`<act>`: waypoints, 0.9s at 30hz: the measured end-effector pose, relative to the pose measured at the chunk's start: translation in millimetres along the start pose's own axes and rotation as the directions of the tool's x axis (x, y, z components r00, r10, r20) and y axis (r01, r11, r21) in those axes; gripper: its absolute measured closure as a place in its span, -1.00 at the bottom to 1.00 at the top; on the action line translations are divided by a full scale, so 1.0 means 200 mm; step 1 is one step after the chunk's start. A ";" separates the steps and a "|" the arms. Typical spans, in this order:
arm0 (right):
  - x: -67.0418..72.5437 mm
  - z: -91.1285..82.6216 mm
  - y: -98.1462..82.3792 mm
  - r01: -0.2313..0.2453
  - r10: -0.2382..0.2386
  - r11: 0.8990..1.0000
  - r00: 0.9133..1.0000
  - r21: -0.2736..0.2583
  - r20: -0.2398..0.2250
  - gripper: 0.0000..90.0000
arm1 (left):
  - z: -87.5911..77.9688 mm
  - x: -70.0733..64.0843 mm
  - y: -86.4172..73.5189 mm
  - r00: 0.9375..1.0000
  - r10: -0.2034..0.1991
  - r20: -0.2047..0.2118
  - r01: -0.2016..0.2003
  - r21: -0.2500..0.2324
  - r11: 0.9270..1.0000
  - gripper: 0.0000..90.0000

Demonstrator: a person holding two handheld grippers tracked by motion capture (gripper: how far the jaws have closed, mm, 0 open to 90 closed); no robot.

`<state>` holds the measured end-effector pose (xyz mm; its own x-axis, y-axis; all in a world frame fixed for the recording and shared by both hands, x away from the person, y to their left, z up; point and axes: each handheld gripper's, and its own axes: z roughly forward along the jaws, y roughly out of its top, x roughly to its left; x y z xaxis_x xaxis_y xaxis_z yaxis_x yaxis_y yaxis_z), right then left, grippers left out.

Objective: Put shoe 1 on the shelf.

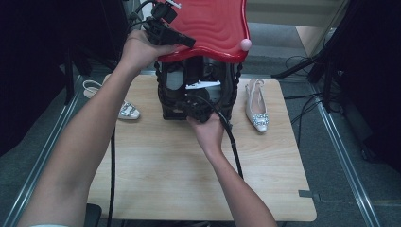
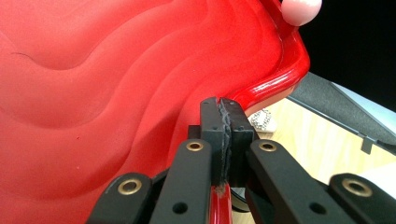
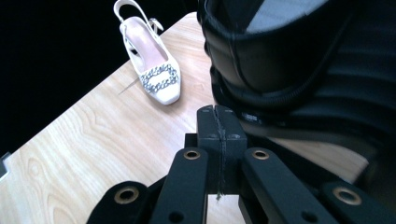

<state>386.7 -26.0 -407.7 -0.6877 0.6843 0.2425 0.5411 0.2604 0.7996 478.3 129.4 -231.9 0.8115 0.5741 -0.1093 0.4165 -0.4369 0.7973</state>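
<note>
L gripper [image 1: 182,40] is clamped on the edge of the glossy red lid w/ wavy ridged surface [image 1: 213,23], holding it tilted up above the black box-shaped case w/ beaded-looking corners [image 1: 196,94]. In the left gripper view the jaws are pinched together w/ the thin red rim running down between the pads [image 2: 227,135]; lid fills approx 9 to 1 o'clock of that view, and a small pale pink knob [image 2: 301,9] sits at its corner at 1 o'clock. Probably held this way to keep the case open so the inside stays reachable.

R gripper [image 1: 201,111] has jaws fully together, nothing between them. It sits low at the case's front base, approx 6 o'clock of the case in the high view, seemingly pressing or steadying it so the case doesn't shift while the lid is lifted; actual contact can't be confirmed.

Case stands at 12 o'clock on the light wooden table [image 1: 165,179], towards the far edge. Inside: dark, something grey and white visible, details unclear.

One cream slingback shoe w/ rhinestone buckle [image 1: 257,106] lies at 3 o'clock of the case; its pair [image 1: 125,109] at 9 o'clock, part hidden by the L forearm. Both out of the case, likely waiting to go in.
</note>
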 end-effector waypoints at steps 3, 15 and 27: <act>-0.02 -0.04 -0.03 -0.002 0.002 1.000 1.000 0.005 -0.008 1.00 | 0.00 0.00 0.00 1.000 -0.002 0.000 0.002 0.002 1.000 1.00; -0.12 -0.17 -0.14 -0.013 0.014 1.000 1.000 0.017 -0.027 1.00 | 0.00 0.00 0.00 1.000 -0.002 0.001 0.002 0.001 1.000 1.00; -0.24 -0.24 -0.16 -0.041 0.041 0.999 0.999 0.010 0.003 1.00 | 0.00 0.00 0.00 1.000 -0.008 0.008 0.008 0.004 1.000 1.00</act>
<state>379.0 -98.6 -418.5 -0.6636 0.6964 0.2734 0.5734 0.2388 0.7837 478.7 129.7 -231.7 0.8112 0.5722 -0.1207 0.4247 -0.4345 0.7943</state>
